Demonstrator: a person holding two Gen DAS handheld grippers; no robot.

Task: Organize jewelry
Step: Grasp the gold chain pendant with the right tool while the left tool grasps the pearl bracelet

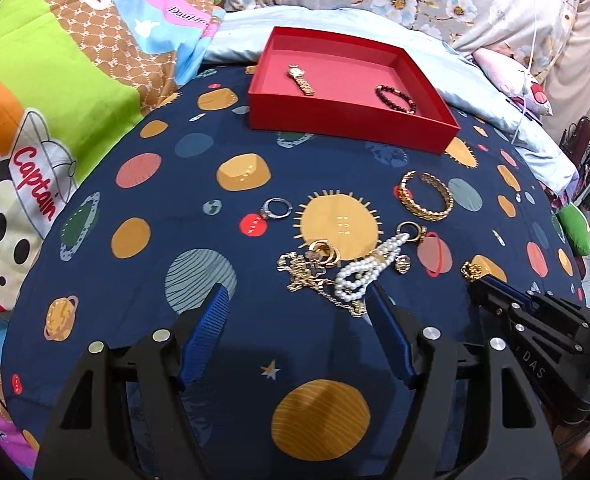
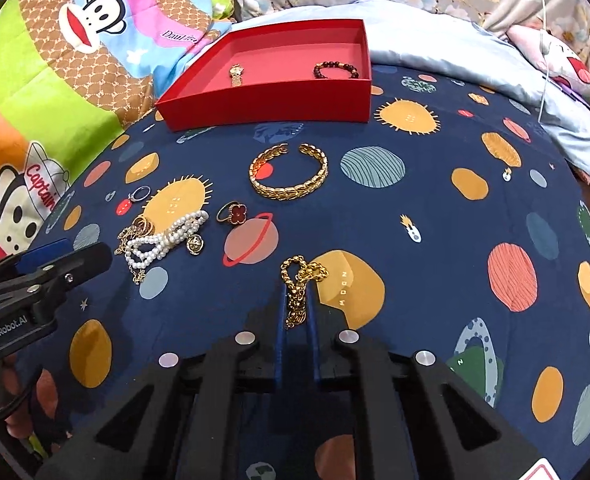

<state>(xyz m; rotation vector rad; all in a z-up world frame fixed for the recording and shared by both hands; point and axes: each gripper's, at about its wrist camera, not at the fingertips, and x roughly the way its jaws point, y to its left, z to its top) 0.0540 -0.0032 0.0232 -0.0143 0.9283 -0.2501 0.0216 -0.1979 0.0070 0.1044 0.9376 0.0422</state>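
Right gripper (image 2: 295, 312) clenching on a gold chain (image 2: 300, 280) lying on the planet-print bedspread (image 2: 435, 208) well in front of the red box (image 2: 271, 100), left gripper (image 1: 299, 304) hanging released just before the pearl strand (image 1: 361, 272), gold cuff bracelet (image 2: 289, 174) sitting between chain and box, watch (image 2: 236, 74) and bead bracelet (image 2: 337, 70) resting inside the box

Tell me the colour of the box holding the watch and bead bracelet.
Red, with a lighter, pinkish-red floor; the box shows best in the left wrist view.
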